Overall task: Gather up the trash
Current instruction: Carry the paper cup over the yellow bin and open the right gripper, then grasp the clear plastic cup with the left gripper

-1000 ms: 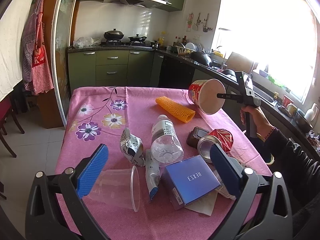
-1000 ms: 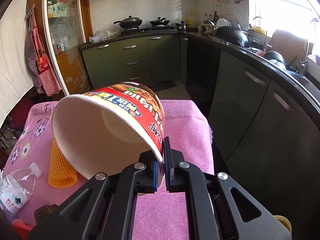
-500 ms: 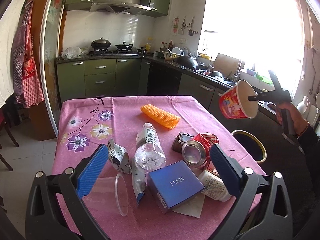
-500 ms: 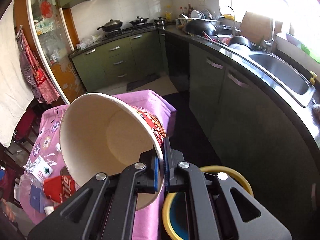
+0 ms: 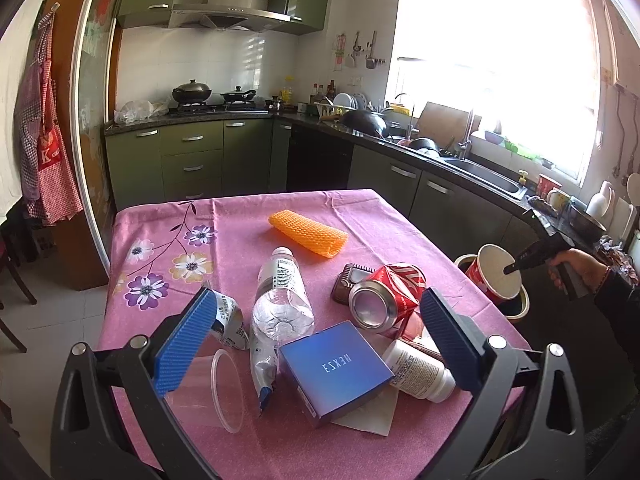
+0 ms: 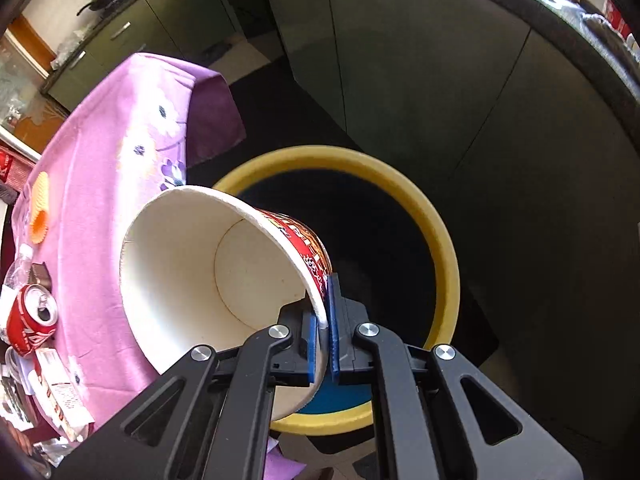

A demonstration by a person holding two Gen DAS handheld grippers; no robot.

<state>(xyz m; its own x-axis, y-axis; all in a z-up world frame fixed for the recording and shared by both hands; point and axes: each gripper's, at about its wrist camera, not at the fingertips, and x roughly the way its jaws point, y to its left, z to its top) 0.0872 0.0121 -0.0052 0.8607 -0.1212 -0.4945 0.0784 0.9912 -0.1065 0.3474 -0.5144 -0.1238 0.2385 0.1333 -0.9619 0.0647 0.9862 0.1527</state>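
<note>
My right gripper [image 6: 323, 332] is shut on the rim of a red paper noodle cup [image 6: 192, 280] and holds it tilted over the yellow-rimmed bin [image 6: 444, 240] beside the table. The cup [image 5: 498, 274] and bin [image 5: 520, 308] also show in the left wrist view, right of the table. My left gripper [image 5: 316, 336] is open and empty above a pile of trash: a blue box [image 5: 334, 366], a crushed red can [image 5: 384, 298], a clear bottle [image 5: 282, 292], a clear plastic cup [image 5: 216, 394], a white pill bottle [image 5: 420, 370] and a foil wrapper [image 5: 228, 322].
An orange foam net sleeve [image 5: 308, 234] lies further back on the pink flowered tablecloth [image 5: 160, 248]. A brown object [image 5: 346, 282] sits behind the can. Green kitchen cabinets [image 5: 192, 160] and a counter with a sink [image 5: 484, 178] run behind and to the right.
My right gripper has carried the noodle cup off the table, to the right and down, until it hangs over the bin. My left gripper has stayed open over the pile.
</note>
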